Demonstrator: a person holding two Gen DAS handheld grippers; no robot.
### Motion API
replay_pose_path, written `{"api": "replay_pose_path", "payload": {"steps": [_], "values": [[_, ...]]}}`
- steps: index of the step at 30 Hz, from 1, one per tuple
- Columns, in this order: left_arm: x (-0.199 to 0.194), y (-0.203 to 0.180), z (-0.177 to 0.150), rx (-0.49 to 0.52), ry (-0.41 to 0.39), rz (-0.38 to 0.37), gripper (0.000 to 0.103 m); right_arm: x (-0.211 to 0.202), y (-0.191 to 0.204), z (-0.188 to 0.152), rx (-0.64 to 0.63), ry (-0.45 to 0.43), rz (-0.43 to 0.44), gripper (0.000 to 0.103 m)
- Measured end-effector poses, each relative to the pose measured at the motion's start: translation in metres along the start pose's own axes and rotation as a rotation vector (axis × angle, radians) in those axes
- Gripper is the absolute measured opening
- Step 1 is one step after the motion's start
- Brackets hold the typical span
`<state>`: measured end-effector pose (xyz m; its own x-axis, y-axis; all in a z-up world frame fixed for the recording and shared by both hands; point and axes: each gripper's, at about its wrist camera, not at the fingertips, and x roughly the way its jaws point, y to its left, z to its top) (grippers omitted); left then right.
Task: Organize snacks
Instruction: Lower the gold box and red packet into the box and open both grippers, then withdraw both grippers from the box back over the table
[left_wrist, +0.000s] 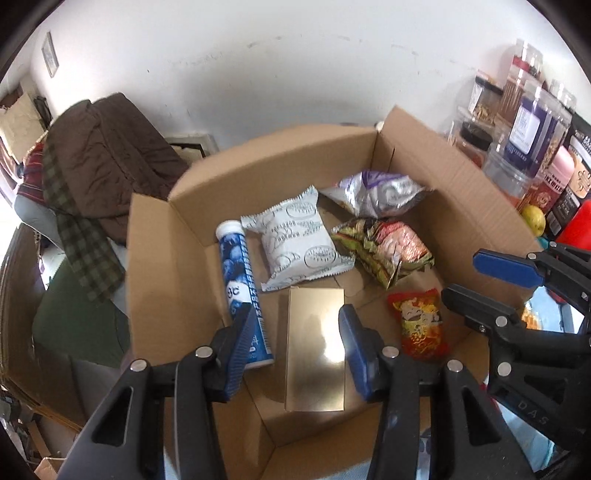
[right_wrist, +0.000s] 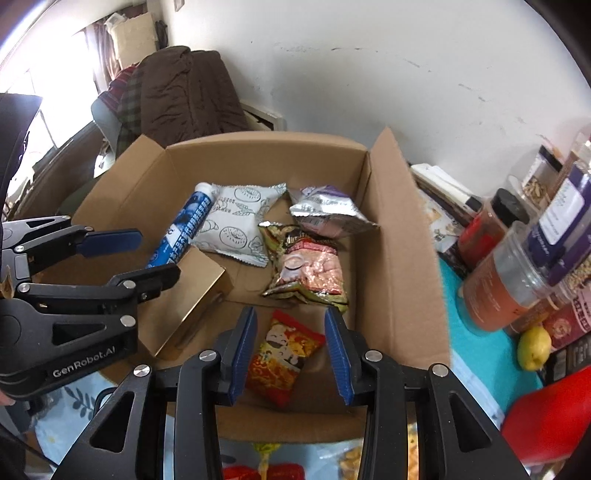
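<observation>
White plaster wall and a chair heaped with brown bedding are noted behind the open cardboard box (left_wrist: 258, 173) in the left wrist view. Along the box's left wall a blue tablet tube (left_wrist: 242, 291) is laid; a gold carton (left_wrist: 316, 347) is laid against the near wall, a white pillow pack (left_wrist: 295, 243) at mid-floor, a silver-purple bag (left_wrist: 376, 194) in the far right corner, a green-pink foil bag (left_wrist: 388, 247) beside it. The left gripper (left_wrist: 295, 339) is held over the gold carton, fingers parted with nothing clamped. The carton is judged stiff, light and slick; its long side faces should be taken.

From the right wrist view, the right gripper (right_wrist: 291, 347) is seen above a small red snack packet (right_wrist: 284, 354) near the box's near right corner, fingers narrow, apart from the packet, nothing held. The packet is judged soft, light and crushable; its crimped end seam is preferred. Spice jars (right_wrist: 509, 266) and a lemon (right_wrist: 533, 349) are recorded outside the right wall.
</observation>
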<state>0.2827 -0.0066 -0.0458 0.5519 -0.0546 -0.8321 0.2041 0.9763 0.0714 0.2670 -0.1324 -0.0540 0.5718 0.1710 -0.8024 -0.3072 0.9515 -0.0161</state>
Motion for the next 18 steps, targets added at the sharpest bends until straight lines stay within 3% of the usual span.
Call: {"api": "replay_pose_path", "payload": {"steps": [18], "values": [[-0.109,-0.017,0.004,0.006,-0.196,-0.03,0.046,-0.104,0.004,0.003,-0.01,-0.196,-0.052,0.045]]}}
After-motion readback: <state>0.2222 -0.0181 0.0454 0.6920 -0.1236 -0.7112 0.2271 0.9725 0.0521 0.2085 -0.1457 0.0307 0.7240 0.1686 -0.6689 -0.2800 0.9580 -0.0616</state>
